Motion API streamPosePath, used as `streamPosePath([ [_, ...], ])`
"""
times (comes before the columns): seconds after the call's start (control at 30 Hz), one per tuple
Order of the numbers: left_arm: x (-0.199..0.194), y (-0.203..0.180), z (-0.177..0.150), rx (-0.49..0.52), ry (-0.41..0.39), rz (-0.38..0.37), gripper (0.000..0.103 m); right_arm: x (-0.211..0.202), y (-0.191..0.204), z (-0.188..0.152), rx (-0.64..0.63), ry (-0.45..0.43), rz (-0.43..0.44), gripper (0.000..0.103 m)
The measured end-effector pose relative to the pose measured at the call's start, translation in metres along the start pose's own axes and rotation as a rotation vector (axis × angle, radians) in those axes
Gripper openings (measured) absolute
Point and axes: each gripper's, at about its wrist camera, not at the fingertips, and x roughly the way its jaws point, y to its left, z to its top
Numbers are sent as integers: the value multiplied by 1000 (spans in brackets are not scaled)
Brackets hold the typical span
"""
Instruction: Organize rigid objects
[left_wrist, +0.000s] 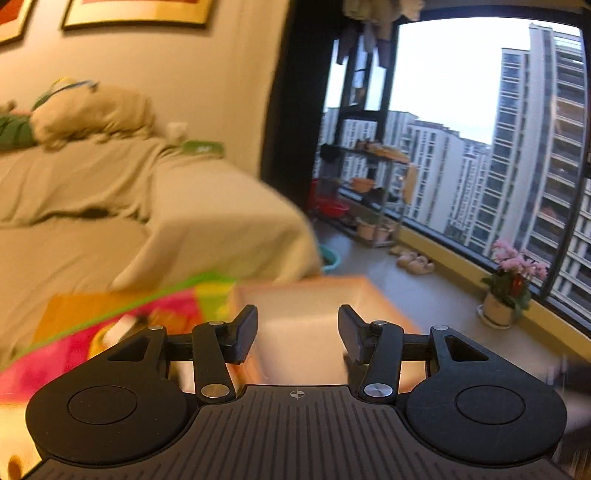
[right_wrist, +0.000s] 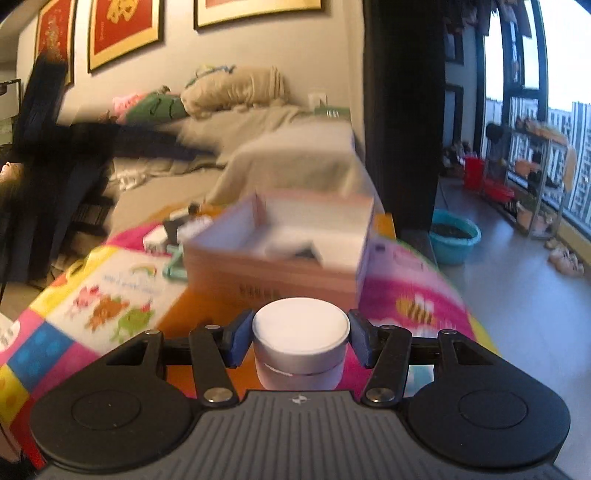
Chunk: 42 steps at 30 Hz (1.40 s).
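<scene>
The right gripper (right_wrist: 301, 341) clamps a white-lidded jar (right_wrist: 300, 347) near the cardboard box (right_wrist: 273, 254), not yet dropped in. The left gripper (left_wrist: 297, 334) hangs parted and empty over that box (left_wrist: 314, 314). Small items (right_wrist: 173, 229) left of the box remain unsorted.

White round jar (right_wrist: 301, 341): flat white lid, silvery band below it, frosted pale body with a small dark label line. Upright, clamped at its sides between blue pads (right_wrist: 236, 341), raised just in front of the cardboard box (right_wrist: 273, 266).

Box: open-topped, tan outside, pale inside, dark print on the near wall. Sits on a bright patterned mat. Inside it, a blurred white-and-dark item (cannot tell what). Small white and mint-green objects (right_wrist: 171, 236) lie just left of the box.
</scene>
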Motion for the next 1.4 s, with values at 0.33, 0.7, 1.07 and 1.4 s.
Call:
streamPosePath([
  [0.33, -34, 41, -67, 28, 92, 4, 53, 148, 13, 121, 89, 164, 86, 54],
  [0.7, -42, 88, -97, -99, 125, 41, 53, 252, 17, 124, 85, 312, -80, 58],
  [1.07, 3, 75, -48, -80, 66, 27, 53, 95, 21, 63, 3, 46, -96, 79],
  [1.4, 93, 90, -2, -152, 130, 127, 53, 85, 37, -22, 55, 37, -48, 79],
])
